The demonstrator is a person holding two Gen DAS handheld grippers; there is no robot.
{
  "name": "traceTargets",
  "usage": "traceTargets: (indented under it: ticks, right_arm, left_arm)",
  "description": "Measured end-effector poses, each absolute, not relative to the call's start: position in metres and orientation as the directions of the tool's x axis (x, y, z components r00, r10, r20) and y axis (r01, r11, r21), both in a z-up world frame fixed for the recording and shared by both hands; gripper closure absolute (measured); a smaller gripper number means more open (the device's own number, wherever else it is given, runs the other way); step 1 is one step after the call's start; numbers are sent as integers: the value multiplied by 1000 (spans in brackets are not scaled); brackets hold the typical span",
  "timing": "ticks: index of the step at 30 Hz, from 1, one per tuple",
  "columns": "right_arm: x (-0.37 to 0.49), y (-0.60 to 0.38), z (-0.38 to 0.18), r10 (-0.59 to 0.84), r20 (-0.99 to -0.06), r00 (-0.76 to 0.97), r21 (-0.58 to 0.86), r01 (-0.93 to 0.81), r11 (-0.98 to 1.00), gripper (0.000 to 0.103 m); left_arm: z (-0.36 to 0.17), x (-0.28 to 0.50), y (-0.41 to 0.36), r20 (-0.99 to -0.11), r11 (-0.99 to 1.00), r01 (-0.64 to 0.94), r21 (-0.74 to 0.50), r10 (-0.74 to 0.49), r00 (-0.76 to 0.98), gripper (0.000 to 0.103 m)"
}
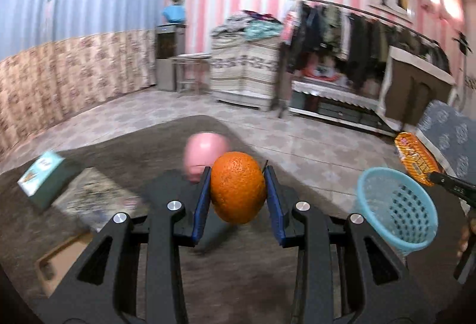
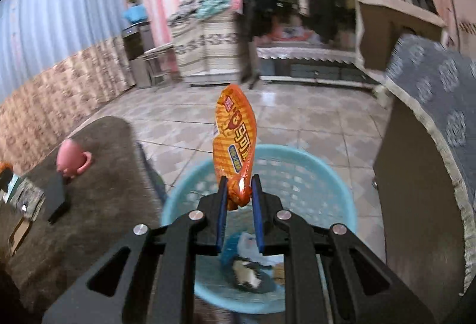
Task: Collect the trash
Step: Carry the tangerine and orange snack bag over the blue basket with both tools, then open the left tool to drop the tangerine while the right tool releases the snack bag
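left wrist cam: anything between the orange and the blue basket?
Nothing: in the left wrist view only bare tile floor separates the orange, clamped in the left hand-held gripper, from the basket.

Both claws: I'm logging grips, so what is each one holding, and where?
Left claw clamps the orange across its sides; right claw pinches the orange snack wrapper at its lower end.

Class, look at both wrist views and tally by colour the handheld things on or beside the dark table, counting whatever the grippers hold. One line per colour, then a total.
Orange: 2, the orange in the left gripper and the snack wrapper in the right gripper
Pink: 1, the pink cup
Light blue: 1, the basket
Teal: 1, the small box
Total: 5
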State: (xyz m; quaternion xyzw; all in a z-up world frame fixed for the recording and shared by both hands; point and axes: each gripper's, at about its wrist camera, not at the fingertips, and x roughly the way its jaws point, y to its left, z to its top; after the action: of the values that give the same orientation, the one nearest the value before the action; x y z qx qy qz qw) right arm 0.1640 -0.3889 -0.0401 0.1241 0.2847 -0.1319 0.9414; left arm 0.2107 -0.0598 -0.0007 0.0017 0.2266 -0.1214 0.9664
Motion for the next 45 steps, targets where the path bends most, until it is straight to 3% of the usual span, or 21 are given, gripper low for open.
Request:
traceTargets:
  ticks: [7,16,20,21,22,25,29,34,43,44,45]
  right_arm:
    - [159,-431,-59,-190,-599,778,197,374,906,87]
    - [156,-468,-76,-183,-620,763,248,411,877,87]
    - [152,-484,-81,-188,-623,759,267,433,861,87]
    - [152,-486,-81,-192,-625,757,262,436,861,87]
    - [152,-488,-81,-193,-626,755,259,436,862,87]
    - [154,-488,-82,-191,-630,753,253,431,866,87]
    - [159,-481,-80,-179,-634,752,243,413,878,87]
    - [167,-468,-80,-158,-638,753,231,384,894,87]
    - [186,-450,-85,-167,-669,724,182,378,908,85]
    - [187,-448,-85,-178,-670,720,172,385,907,83]
    - [187,-447,-85,-191,-671,717,164,394,904,72]
  left_arm:
    - [-26,227,-159,-502,916,387,-112,-388,773,69]
    - [-54,235,-283,-536,833,550,-60,-492,686,69]
    - [-68,238,-321,-557,808,588,-40,-507,658,62]
    - [-70,240,-325,-560,808,588,-30,-501,660,59]
    - [-70,241,-328,-558,809,587,-25,-498,664,49]
    - [-67,245,-328,-536,828,560,-12,-478,695,27]
    - [-61,252,-309,-517,857,515,-16,-448,729,16]
    - [-51,259,-272,-497,894,447,-14,-394,773,10]
    - [-30,245,-196,-463,944,329,-14,-297,835,9]
    - [-27,243,-188,-458,949,315,-19,-288,841,8]
    - [-24,242,-180,-455,952,304,-25,-281,845,8]
